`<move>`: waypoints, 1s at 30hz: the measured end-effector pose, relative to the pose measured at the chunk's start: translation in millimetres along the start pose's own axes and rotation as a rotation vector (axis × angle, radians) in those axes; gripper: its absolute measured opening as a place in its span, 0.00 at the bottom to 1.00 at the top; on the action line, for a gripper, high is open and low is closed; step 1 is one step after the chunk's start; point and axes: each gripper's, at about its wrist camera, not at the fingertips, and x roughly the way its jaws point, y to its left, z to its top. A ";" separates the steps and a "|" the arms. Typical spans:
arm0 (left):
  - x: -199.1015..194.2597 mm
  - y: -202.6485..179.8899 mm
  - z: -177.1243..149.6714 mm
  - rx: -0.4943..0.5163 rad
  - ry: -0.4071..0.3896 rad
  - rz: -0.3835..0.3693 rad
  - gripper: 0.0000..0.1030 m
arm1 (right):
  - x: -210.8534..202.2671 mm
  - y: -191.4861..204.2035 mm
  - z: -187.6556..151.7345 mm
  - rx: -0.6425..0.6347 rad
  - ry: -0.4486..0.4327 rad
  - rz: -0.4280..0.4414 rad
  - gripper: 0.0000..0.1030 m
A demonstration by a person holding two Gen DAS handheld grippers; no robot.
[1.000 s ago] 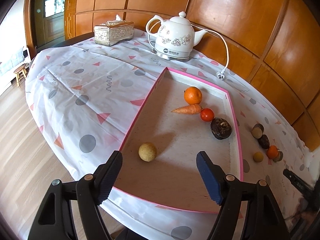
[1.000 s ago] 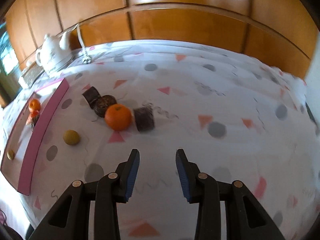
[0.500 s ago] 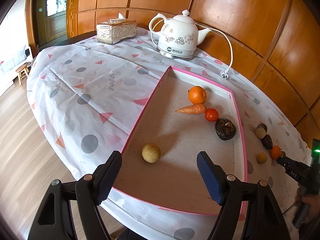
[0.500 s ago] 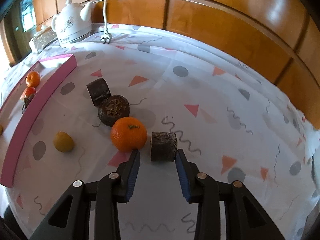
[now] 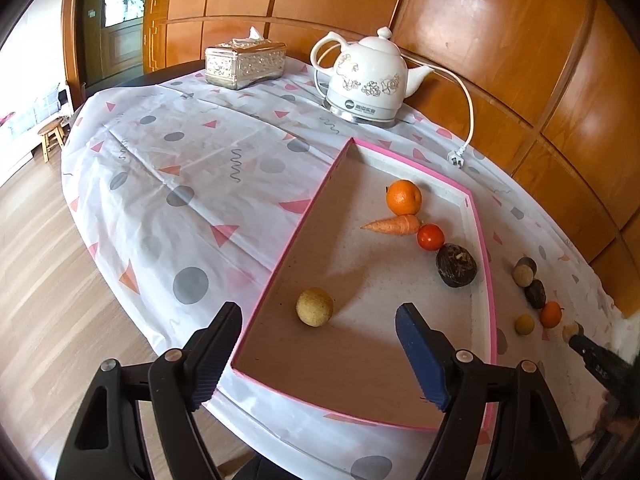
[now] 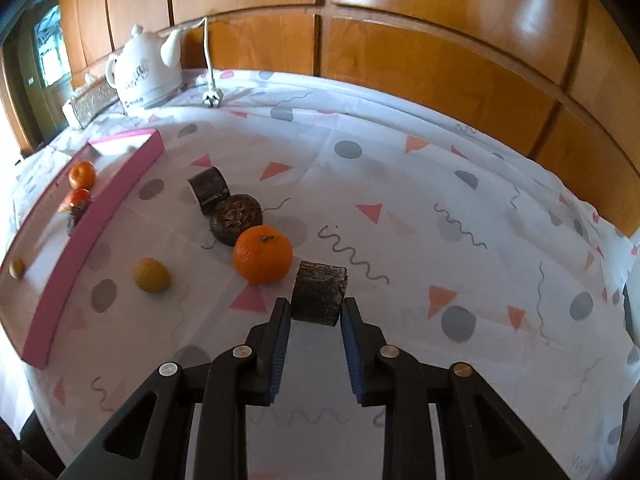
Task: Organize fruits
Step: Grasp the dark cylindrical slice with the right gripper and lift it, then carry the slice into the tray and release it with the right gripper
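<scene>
Pinching the brown chunk point(image 6: 319, 294), low in the frame, the right gripper point(image 6: 315, 312) can carry it to the pink tray point(image 5: 486, 280); the left gripper point(image 5: 316, 354) waits spread wide, holding nothing.

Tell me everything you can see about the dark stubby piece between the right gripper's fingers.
The dark brown piece is a short cylinder with a rough, bark-like skin, lying on its side on the patterned tablecloth. The right gripper has just closed on it, pads pressing both flat ends. The tangerine sits just beside it; whether they touch is unclear.
</scene>
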 end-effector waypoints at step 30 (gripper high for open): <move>-10.4 16.3 -2.2 -0.053 -0.027 0.003 0.80 | -51.1 186.3 33.2 -0.280 -0.079 0.418 0.24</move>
